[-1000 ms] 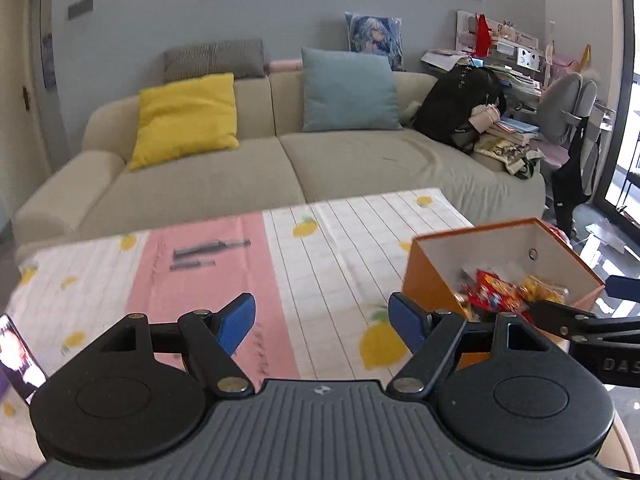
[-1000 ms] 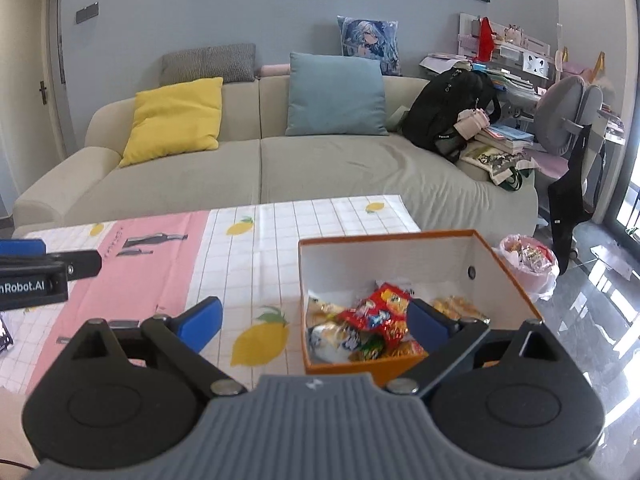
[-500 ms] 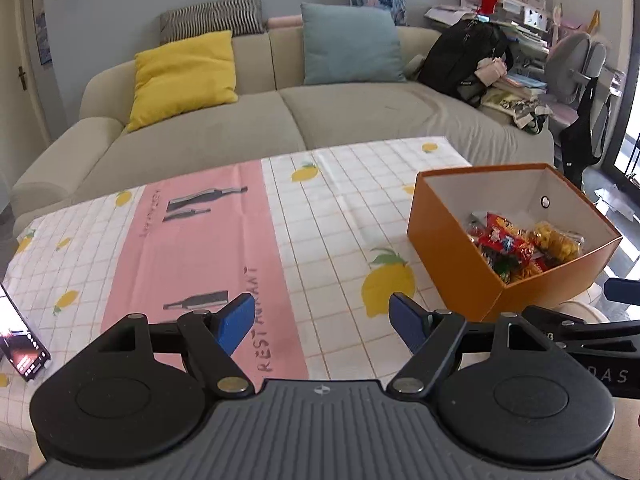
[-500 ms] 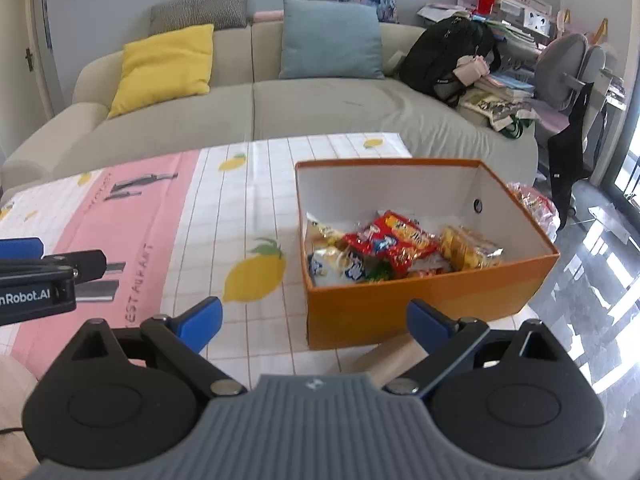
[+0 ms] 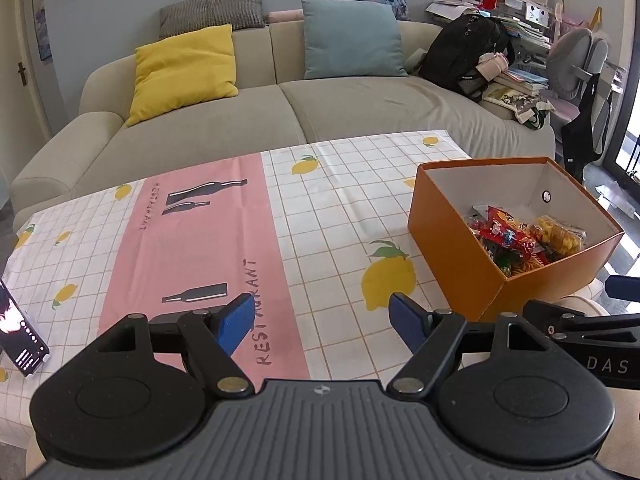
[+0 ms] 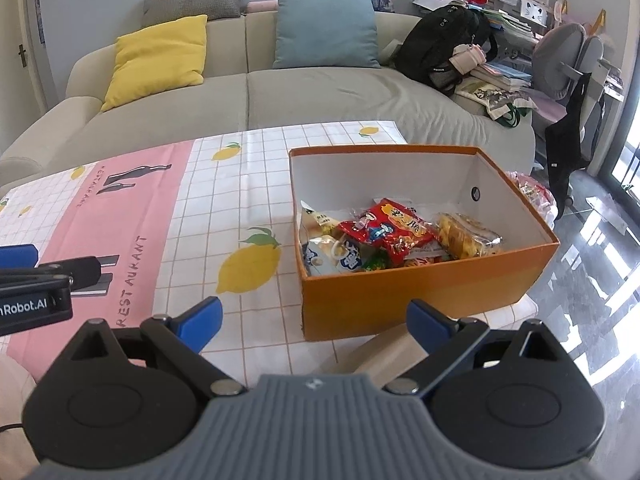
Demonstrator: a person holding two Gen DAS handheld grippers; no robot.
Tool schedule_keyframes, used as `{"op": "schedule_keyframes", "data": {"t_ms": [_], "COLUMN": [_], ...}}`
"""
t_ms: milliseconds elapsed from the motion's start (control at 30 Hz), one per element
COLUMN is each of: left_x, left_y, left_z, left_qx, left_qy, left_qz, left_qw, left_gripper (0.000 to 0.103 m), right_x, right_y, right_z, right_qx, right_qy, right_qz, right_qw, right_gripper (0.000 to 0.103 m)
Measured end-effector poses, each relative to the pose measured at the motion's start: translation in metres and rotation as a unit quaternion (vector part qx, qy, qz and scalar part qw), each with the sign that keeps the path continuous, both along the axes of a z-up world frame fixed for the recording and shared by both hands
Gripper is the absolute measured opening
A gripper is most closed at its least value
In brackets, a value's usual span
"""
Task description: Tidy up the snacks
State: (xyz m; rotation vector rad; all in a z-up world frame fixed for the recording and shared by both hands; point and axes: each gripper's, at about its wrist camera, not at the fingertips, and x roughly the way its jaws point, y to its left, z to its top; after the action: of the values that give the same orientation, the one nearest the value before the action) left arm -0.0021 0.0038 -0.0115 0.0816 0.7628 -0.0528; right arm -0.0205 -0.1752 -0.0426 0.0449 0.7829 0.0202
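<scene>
An orange box (image 6: pixel 420 292) sits at the right end of the worktop (image 5: pixel 320 216), on a lemon-print cloth, with snack packets (image 6: pixel 384 232) heaped inside. The left claw (image 5: pixel 322 322) and right claw (image 6: pixel 314 322) both hover wide apart and empty above the worktop's near edge.

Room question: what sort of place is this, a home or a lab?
Most likely a home living room: a sofa with cushions, a low table under a lemon-print cloth, and a cluttered desk with a chair in the corner.
</scene>
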Motion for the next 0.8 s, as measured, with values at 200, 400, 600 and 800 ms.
{"op": "schedule_keyframes", "data": {"t_ms": [200,400,600,800], "left_x": [0.0013,0.0009,0.0010,0.0006], "left_y": [0.0012,0.0011,0.0010,-0.0005], "left_z": [0.0007,0.0001,0.0000,0.0001], "left_qx": [-0.003,-0.001,0.000,0.007], "left_qy": [0.000,0.002,0.002,-0.001], "left_qz": [0.002,0.003,0.004,0.004], "left_qw": [1.0000,1.0000,1.0000,1.0000], "left_gripper": [0.089,0.089,0.089,0.089], "right_x": [0.0007,0.0008,0.0009,0.0006], "right_y": [0.0006,-0.0001,-0.0001,0.0002], "right_z": [-0.0005,-0.0004,-0.0016,-0.0009], "right_qx": [-0.003,-0.004,-0.006,-0.008], "right_qy": [0.002,0.003,0.005,0.002], "right_qz": [0.003,0.005,0.008,0.010], "right_qw": [1.000,1.000,1.000,1.000], "right_gripper": [0.096,0.096,0.096,0.096]}}
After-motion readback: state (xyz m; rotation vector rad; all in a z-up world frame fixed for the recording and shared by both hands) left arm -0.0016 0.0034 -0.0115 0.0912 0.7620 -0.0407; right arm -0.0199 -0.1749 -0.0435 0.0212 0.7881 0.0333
